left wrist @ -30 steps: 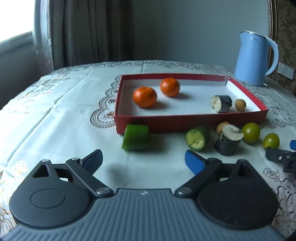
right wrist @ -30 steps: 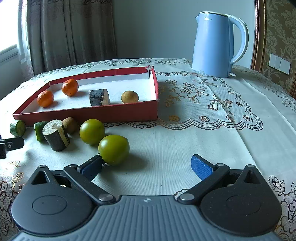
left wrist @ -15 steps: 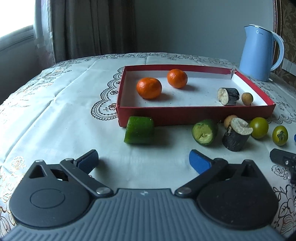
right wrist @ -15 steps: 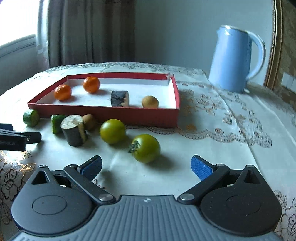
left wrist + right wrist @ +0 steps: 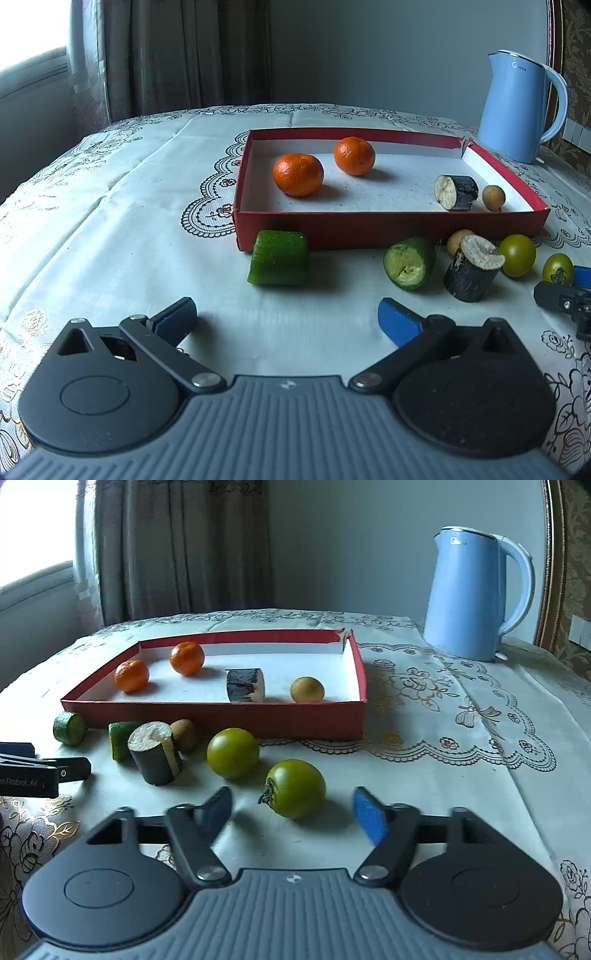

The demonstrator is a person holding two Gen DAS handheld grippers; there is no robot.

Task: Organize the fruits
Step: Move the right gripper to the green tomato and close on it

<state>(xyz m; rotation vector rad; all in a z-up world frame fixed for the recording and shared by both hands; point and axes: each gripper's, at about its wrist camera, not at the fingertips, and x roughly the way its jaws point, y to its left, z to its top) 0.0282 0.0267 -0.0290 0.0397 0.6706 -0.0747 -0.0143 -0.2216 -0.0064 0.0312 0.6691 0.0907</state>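
Tomato between closing right tool.

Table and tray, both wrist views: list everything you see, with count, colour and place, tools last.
tray: 1, red, white inside, mid-table
tangerines: 2, orange, tray's left end
dark cut piece: 1, black skin, in tray
small round fruit: 1, tan, in tray
green cut pieces: 2, before tray
dark cut piece outside: 1, before tray
tan fruit outside: 1, behind it
green tomatoes: 2, before tray
kettle: 1, blue, far right
tablecloth: white, embroidered
left tool: open, empty
right tool: closing around nearer tomato, pads not touching
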